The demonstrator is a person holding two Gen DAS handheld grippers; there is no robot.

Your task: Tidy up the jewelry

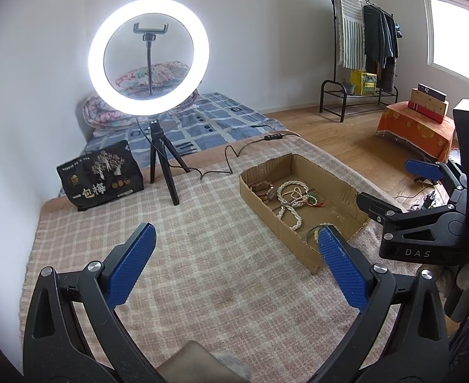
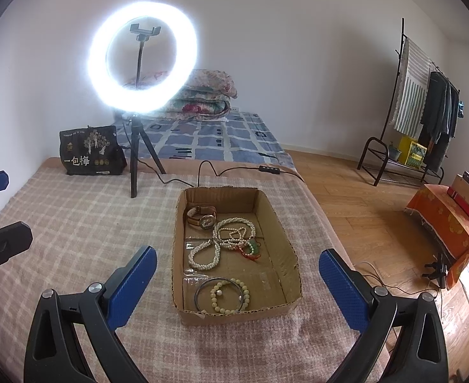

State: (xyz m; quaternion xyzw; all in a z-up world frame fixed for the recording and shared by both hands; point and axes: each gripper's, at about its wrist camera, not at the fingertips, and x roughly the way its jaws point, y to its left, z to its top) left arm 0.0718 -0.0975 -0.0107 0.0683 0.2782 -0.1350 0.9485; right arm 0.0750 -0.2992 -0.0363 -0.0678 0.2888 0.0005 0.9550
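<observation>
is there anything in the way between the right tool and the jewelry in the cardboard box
Only the cardboard box itself: its low near wall stands between the open right tool and the metal bangle and bead bracelet lying just behind it. The box has no lid, so from above nothing visible blocks them.

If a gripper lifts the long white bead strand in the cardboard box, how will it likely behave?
The white bead strand lies in loose overlapping loops, so it will probably hang limp and swing. It crosses the red-and-green piece, so that may drag along. The round beads look smooth and could slip between the open right gripper pads.
</observation>
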